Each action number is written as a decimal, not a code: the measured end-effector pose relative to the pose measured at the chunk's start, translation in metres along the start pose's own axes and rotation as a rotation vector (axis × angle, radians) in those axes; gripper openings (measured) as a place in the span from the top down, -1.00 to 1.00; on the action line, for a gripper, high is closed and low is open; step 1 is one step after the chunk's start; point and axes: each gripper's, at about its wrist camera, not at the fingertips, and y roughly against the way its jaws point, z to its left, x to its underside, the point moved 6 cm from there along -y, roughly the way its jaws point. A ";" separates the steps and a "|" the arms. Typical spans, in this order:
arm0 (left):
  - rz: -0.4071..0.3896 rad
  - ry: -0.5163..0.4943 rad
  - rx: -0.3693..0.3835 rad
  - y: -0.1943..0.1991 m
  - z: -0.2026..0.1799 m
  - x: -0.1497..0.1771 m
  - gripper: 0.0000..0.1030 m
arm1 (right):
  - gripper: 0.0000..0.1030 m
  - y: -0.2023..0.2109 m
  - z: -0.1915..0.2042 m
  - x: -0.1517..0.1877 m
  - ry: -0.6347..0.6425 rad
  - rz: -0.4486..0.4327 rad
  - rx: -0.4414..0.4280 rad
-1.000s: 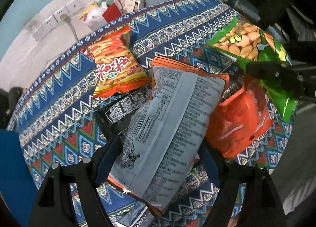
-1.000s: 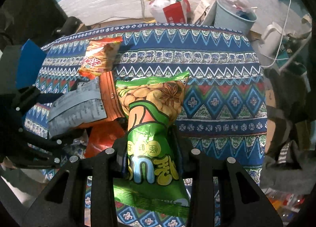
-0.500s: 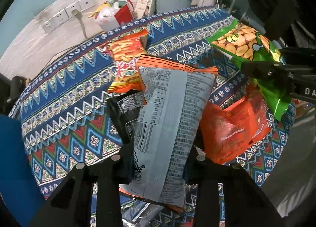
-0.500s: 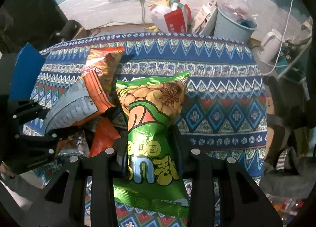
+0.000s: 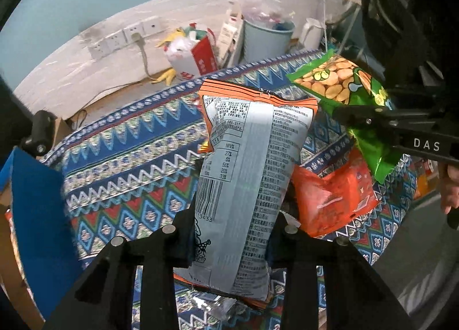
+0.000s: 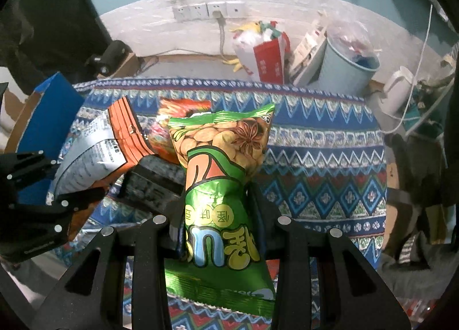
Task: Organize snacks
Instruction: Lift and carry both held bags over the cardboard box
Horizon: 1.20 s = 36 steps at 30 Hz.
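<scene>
Gripped in the left claw (image 5: 229,232), just closed on it: an orange-edged chip bag (image 5: 252,175), grey back panel up, lifted above the surface (image 5: 120,158). Clamped in the right claw (image 6: 218,224): a green peanut bag (image 6: 223,186). Below on the patterned cloth: an orange-red packet (image 5: 332,201), a dark packet (image 6: 152,181). Beyond, a pale blue bin (image 6: 347,69) holding what looks like trash, beside wall sockets (image 6: 209,10).

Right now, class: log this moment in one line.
left gripper: shut on grey-backed snack bag | right gripper: shut on green peanut bag | both lifted
</scene>
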 end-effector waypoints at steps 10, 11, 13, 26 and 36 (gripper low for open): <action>-0.045 0.075 -0.049 0.036 0.043 0.005 0.32 | 0.33 0.019 0.032 -0.023 0.047 -0.069 -0.024; -0.047 0.089 -0.048 0.038 0.048 0.006 0.32 | 0.33 0.021 0.035 -0.025 0.051 -0.075 -0.026; -0.048 0.115 -0.049 0.043 0.057 0.008 0.32 | 0.33 0.024 0.042 -0.028 0.060 -0.083 -0.029; -0.056 0.261 -0.072 0.071 0.121 0.031 0.32 | 0.33 0.026 0.095 -0.052 0.129 -0.101 -0.066; -0.090 0.346 -0.110 0.094 0.164 0.046 0.32 | 0.33 0.021 0.151 -0.074 0.201 -0.100 -0.111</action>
